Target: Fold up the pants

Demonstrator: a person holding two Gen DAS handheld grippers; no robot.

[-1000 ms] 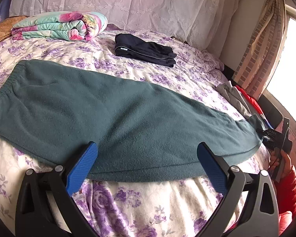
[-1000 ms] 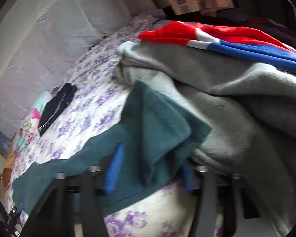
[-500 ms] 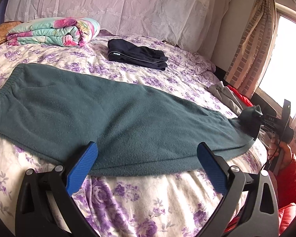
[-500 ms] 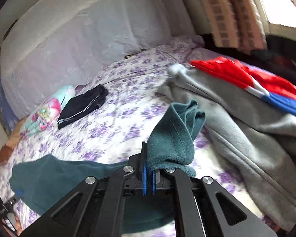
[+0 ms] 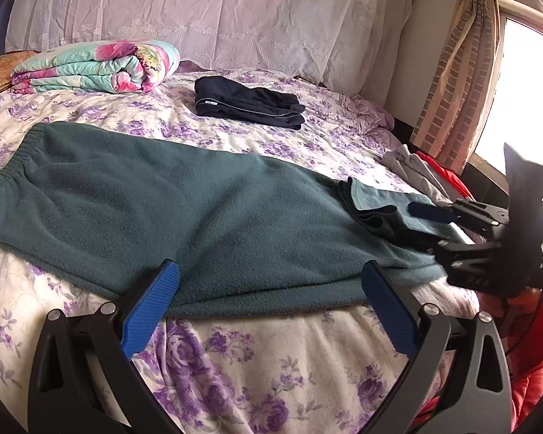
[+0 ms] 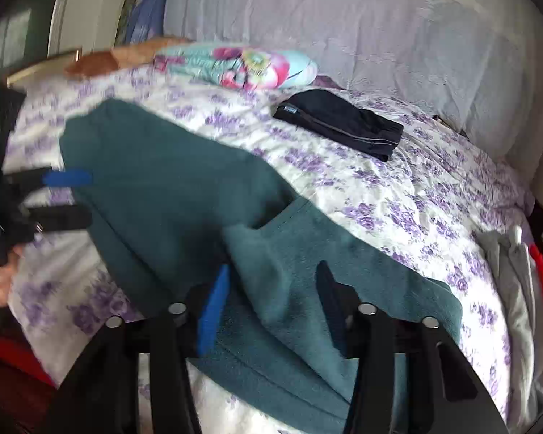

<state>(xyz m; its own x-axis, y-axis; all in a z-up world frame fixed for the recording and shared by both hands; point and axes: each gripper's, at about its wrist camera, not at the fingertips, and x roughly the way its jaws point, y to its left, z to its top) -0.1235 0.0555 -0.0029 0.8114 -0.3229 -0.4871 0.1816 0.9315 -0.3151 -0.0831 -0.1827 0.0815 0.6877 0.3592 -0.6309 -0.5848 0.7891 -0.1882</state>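
Teal fleece pants [image 5: 184, 213] are laid flat on the purple-flowered bed sheet [image 5: 271, 354], with the long axis running across the bed from the gathered waistband [image 5: 7, 177] on the left to the leg cuffs [image 5: 365, 202] on the right. The cuff end is seen turned back over the legs, so a first fold appears to be begun. The right hand-held gripper [image 5: 416, 228] is seen at that cuff end, its fingers apart with cloth lying between them; in the right wrist view, which is blurred, no clamping can be made out. The left hand-held gripper [image 5: 271, 303] is held wide apart and empty just short of the near long edge of the pants, about mid-length. The waistband is judged to lie nearer the left one, the folded cuffs nearer the right, so the coming move seems to turn on carrying cloth along that long axis. The fleece looks thick, soft and mostly smooth. A folded dark navy garment [image 5: 249, 103] and a rolled floral quilt [image 5: 97, 67] lie well apart, farther up the bed.
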